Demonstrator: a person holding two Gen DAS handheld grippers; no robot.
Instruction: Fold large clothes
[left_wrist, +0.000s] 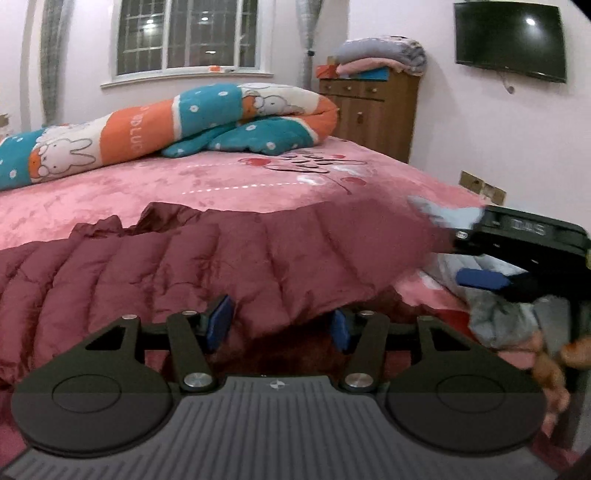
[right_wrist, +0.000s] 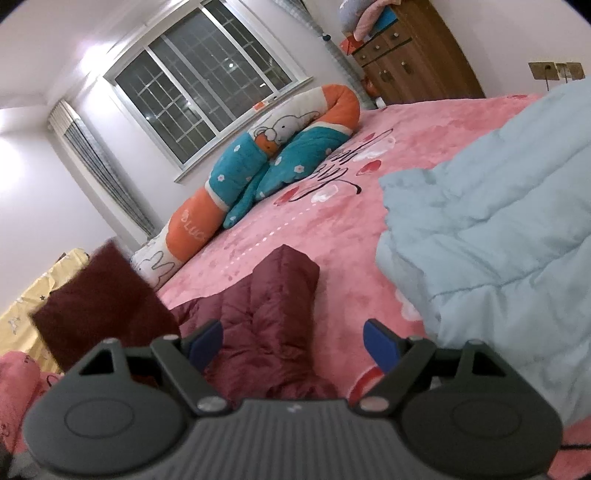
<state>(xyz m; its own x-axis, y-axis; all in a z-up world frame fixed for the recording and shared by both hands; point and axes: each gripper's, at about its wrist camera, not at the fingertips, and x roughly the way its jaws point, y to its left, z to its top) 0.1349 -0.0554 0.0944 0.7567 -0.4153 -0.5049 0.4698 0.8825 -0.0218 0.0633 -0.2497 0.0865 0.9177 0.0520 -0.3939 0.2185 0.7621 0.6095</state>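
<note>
A maroon quilted down jacket (left_wrist: 207, 266) lies spread across the near part of the pink bed (left_wrist: 221, 177). My left gripper (left_wrist: 282, 323) is open, its blue pads on either side of the jacket's near hem. In the right wrist view the jacket (right_wrist: 273, 325) lies bunched, one sleeve end pointing away. My right gripper (right_wrist: 293, 345) is open over it, holding nothing. The right gripper's body also shows in the left wrist view (left_wrist: 517, 236) at the right edge.
A light blue padded garment (right_wrist: 498, 229) lies on the bed to the right. A rolled teal, orange and white quilt (left_wrist: 166, 125) lies at the far side under the window. A wooden cabinet (left_wrist: 373, 110) stands at the back right. A wall TV (left_wrist: 509, 40) hangs above.
</note>
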